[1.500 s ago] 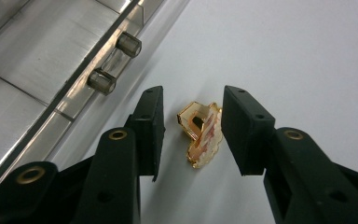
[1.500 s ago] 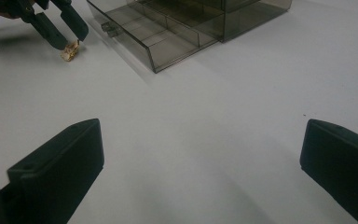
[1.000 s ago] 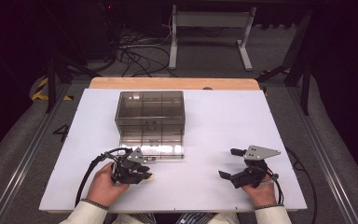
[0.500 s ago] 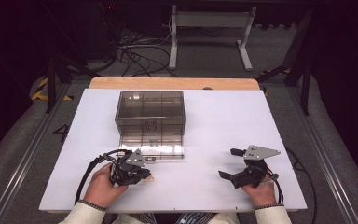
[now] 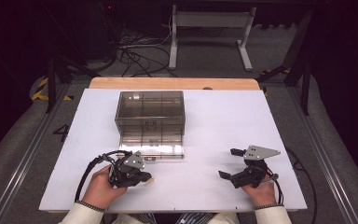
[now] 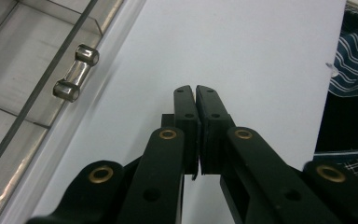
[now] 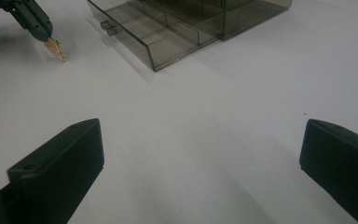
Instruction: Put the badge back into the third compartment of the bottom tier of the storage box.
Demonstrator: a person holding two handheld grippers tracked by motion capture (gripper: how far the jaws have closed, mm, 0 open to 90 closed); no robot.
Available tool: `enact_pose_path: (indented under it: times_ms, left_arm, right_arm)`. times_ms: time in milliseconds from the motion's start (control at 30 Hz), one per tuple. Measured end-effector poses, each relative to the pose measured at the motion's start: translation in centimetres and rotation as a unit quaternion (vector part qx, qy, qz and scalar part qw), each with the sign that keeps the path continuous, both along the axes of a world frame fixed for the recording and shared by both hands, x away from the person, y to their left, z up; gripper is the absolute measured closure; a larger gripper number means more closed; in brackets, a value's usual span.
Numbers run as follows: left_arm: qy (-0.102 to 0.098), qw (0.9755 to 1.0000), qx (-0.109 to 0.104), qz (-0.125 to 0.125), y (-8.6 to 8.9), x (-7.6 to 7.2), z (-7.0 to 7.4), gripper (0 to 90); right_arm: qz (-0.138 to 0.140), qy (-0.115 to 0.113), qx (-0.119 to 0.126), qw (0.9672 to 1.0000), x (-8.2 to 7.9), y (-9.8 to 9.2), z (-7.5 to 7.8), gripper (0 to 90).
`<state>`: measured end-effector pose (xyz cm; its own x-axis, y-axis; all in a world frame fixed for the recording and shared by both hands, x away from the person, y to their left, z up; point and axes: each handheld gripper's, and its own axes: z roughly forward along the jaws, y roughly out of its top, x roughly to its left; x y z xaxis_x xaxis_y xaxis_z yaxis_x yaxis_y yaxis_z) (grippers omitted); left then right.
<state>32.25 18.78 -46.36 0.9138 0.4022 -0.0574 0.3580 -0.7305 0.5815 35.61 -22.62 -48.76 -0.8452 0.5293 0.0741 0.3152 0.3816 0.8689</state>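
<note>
My left gripper [image 5: 147, 178] lies near the table's front left, just in front of the pulled-out drawer [image 5: 151, 145] of a smoky clear drawer box [image 5: 150, 109]. Its jaws have just been closing and now pinch a small tan piece [image 7: 55, 48] that sticks out past the tips [image 6: 196, 89]. The drawer's handle [image 6: 77, 72] is to the left of those jaws. My right gripper [image 5: 233, 164] rests at the front right, jaws wide open [image 7: 200, 154] over bare table, with nothing between them.
The white table top [image 5: 223, 121] lies bare between the two grippers and to the right of the box. A wooden strip [image 5: 172, 83] borders its far edge. Cables and a desk frame [image 5: 209, 32] stand on the floor beyond.
The left gripper has shifted slightly and its jaws have drawn together on the small tan piece. The right gripper has not moved.
</note>
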Motion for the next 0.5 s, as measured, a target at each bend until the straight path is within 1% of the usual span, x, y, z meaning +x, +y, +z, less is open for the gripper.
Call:
enact_pose_path:
  times_ms: [33, 100, 167, 300, 367, 400, 500]
  left_arm:
    - [-0.001, 1.0000, 0.000, 0.001, -0.04, -0.05, 0.08, 88.4]
    - [-0.004, 0.9999, -0.012, 0.003, 0.08, -0.06, 0.37, 90.0]
    - [-0.009, 0.9999, -0.012, 0.003, 0.15, -0.05, 0.66, 90.0]
    - [-0.012, 0.9999, -0.011, 0.005, 0.09, -0.03, 0.76, 90.0]
    - [-0.012, 0.9999, -0.011, 0.004, 0.08, -0.04, 0.68, 90.0]
    - [-0.010, 0.9999, -0.008, 0.004, 0.07, -0.05, 0.66, 90.0]
    - [-0.008, 0.9999, -0.012, 0.005, -0.05, -0.17, 0.38, 90.0]
  right_arm:
    - [0.000, 0.000, 0.001, 1.0000, -0.01, 0.00, 0.00, 0.2]
    - [0.000, 0.000, 0.001, 1.0000, -0.01, 0.00, 0.01, 0.2]
    - [0.000, 0.000, 0.001, 1.0000, -0.01, 0.00, 0.01, 0.2]
    - [0.000, -0.001, 0.001, 1.0000, -0.02, 0.00, 0.01, 0.2]
    - [0.000, -0.001, 0.001, 1.0000, -0.03, -0.01, 0.02, 0.2]
    - [0.000, -0.001, 0.001, 1.0000, -0.03, -0.01, 0.02, 0.2]
    - [0.001, -0.002, -0.001, 1.0000, -0.01, -0.01, 0.00, 0.2]
